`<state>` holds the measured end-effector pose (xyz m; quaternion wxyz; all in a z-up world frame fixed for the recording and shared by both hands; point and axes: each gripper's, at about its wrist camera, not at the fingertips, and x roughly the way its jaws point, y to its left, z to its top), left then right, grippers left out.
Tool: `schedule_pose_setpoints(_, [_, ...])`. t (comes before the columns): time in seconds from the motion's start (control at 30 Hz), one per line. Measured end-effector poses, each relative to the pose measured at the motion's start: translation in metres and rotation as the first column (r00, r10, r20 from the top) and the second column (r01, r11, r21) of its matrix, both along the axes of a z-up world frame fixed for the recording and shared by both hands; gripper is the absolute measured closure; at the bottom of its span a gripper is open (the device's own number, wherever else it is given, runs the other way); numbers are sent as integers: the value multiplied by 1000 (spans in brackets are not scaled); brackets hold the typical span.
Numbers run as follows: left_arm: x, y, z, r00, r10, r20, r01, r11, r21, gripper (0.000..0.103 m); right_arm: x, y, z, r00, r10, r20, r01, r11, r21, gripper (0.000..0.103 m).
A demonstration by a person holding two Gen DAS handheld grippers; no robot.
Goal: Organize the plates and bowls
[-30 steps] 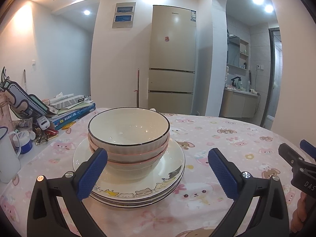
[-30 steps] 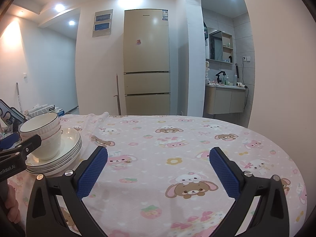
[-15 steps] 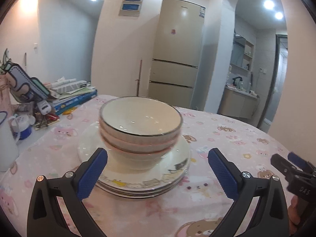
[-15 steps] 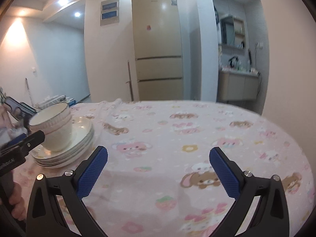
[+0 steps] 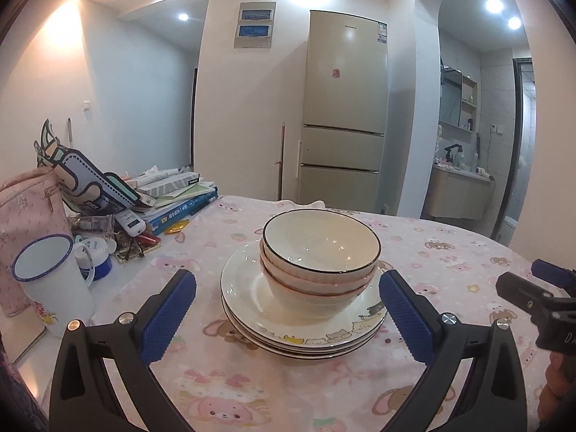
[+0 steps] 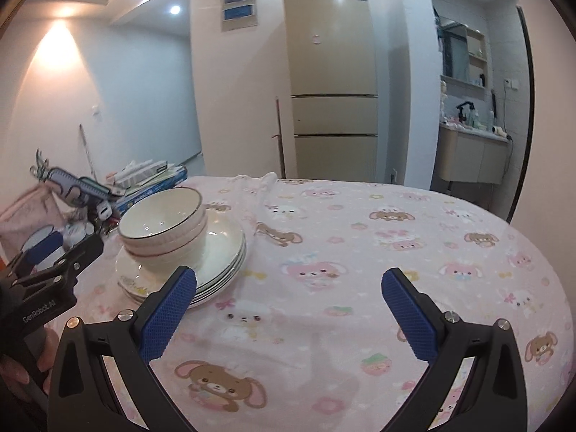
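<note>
Bowls [image 5: 319,261] sit stacked on plates [image 5: 302,327] in the middle-left of the pink table [image 6: 360,252]. L gripper [image 5: 288,318] is wide open w/ nothing in it, stack just past its tips. R gripper [image 6: 288,309] is wide open too, over bare cloth, stack off to its left.

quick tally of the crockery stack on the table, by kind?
Bowls: 3, nested, top one with a dark rim.
Plates: 4 by the rim edges showing, stacked under the bowls; the edges sit close, so the count is approximate.
Total: 7 pieces, one stack on the pink tablecloth.
</note>
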<state>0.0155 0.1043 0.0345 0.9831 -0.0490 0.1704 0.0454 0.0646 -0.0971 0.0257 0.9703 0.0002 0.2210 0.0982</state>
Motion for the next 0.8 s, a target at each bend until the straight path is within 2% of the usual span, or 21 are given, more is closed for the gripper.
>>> schedule_pose_setpoints(0.1, [-2,0,-1,1000,-1,2,1,1000,8,0,-4,11,0,1000,16,5,-16,999,-33,0])
schedule_pose_setpoints(0.8, [-3,-5,-5,1000,-14,-7,14,1000,1,0,-5,9,-5,1000,-1,4,1,999,-41,0])
